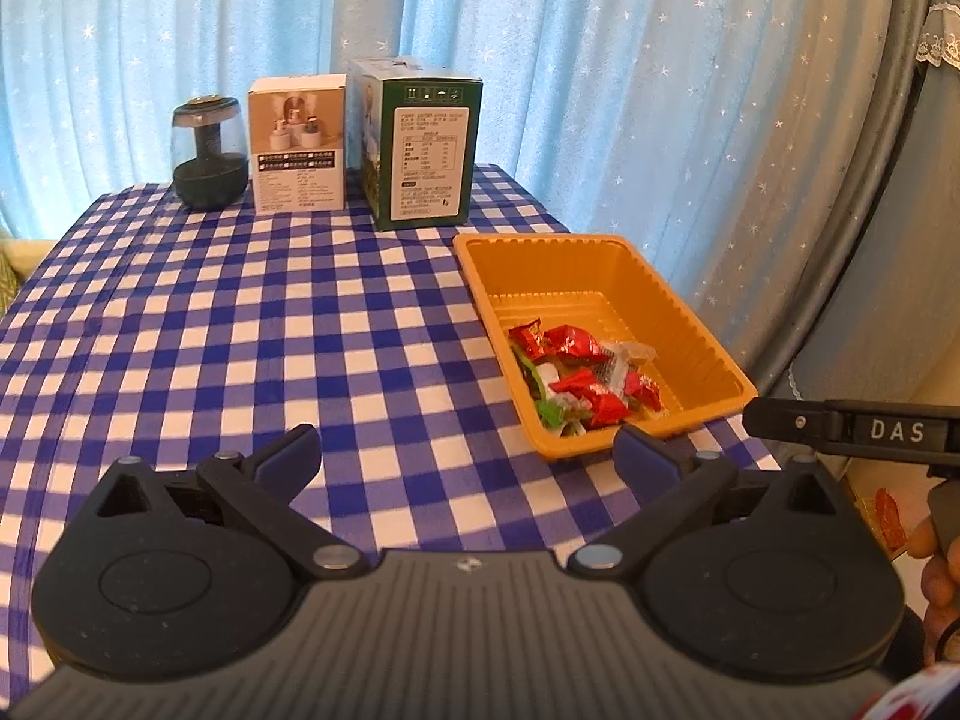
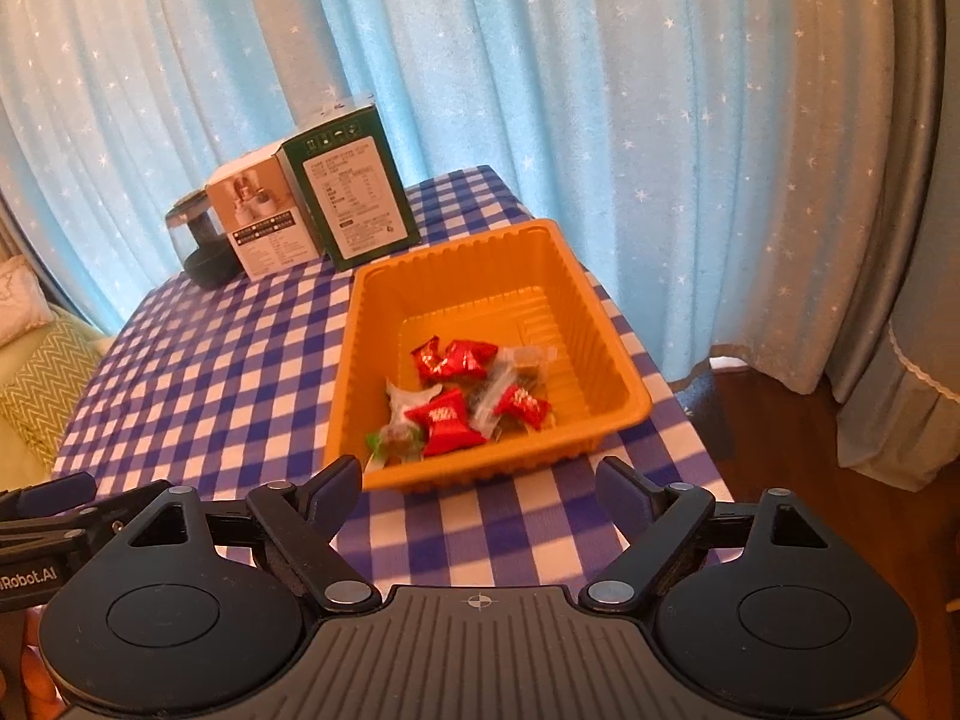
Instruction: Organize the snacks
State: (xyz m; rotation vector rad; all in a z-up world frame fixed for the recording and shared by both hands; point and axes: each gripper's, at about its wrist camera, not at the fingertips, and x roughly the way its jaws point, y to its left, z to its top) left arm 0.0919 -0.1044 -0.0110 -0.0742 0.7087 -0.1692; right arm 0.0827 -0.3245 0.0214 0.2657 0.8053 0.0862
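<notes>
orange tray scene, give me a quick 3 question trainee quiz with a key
1. True or false: the orange tray holds wrapped candies.
2. What stands nearest the tray's far end: A green box, B white box, C dark jar?
3. Does the left gripper or right gripper hold anything?

Key: 1 true; 2 A; 3 no, both are open and empty.

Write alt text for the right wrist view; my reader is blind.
An orange tray holding red-wrapped candies sits on a blue checked tablecloth. The right gripper, jaws open and empty, is just before it; two boxes stand behind.
</notes>
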